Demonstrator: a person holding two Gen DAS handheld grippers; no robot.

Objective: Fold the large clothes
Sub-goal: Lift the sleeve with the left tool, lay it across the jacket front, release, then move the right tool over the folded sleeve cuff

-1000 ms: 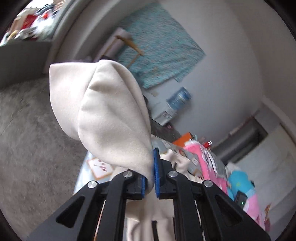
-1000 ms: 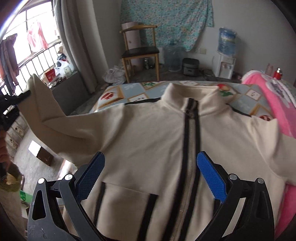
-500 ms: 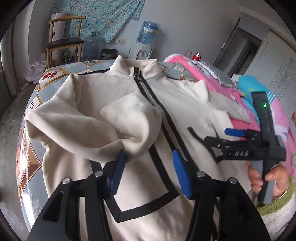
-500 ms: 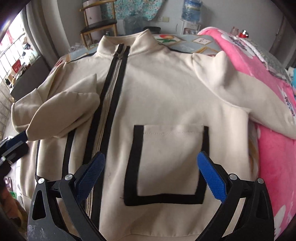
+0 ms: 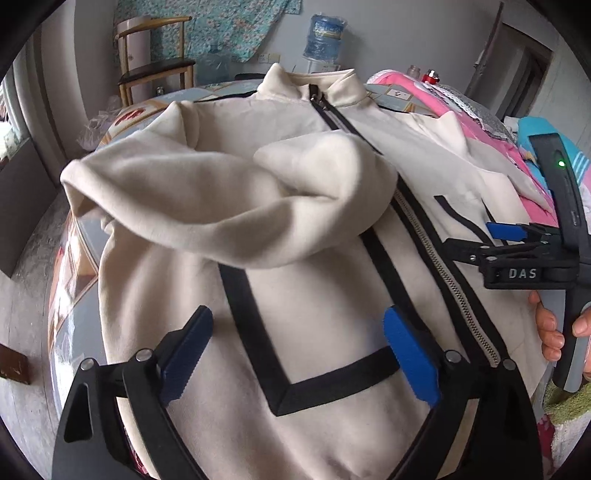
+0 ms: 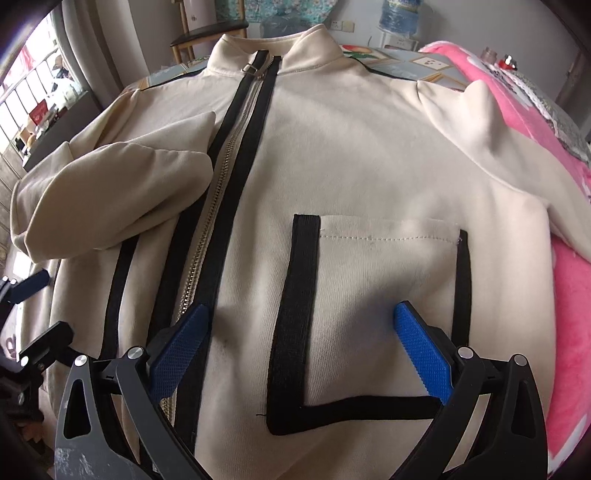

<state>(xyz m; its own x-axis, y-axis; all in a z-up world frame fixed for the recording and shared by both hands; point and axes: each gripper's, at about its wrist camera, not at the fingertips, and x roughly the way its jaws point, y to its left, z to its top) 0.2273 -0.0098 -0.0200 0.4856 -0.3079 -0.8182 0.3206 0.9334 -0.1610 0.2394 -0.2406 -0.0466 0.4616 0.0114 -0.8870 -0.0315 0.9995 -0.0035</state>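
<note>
A cream zip jacket (image 6: 351,155) with black trim lies face up on the bed, its collar at the far end. One sleeve (image 5: 229,199) is folded across the chest beside the zipper (image 6: 221,206). My left gripper (image 5: 297,317) hovers just above the pocket on that side. Its jaws are opening wide and press on nothing. My right gripper (image 6: 302,312) stands open over the other pocket (image 6: 384,295) and holds nothing. The other sleeve (image 6: 498,140) lies spread out on a pink blanket (image 6: 554,295).
A patterned sheet (image 5: 74,280) covers the bed, and bare floor runs along its left edge. Against the far wall stand a wooden chair (image 5: 155,70) and a water bottle on a dispenser (image 5: 327,33). A hand (image 5: 550,332) holds the right gripper's handle.
My left gripper carried the sleeve cuff over onto the chest, let it go, and its jaws spread wide. Both grippers came down closer to the jacket.
</note>
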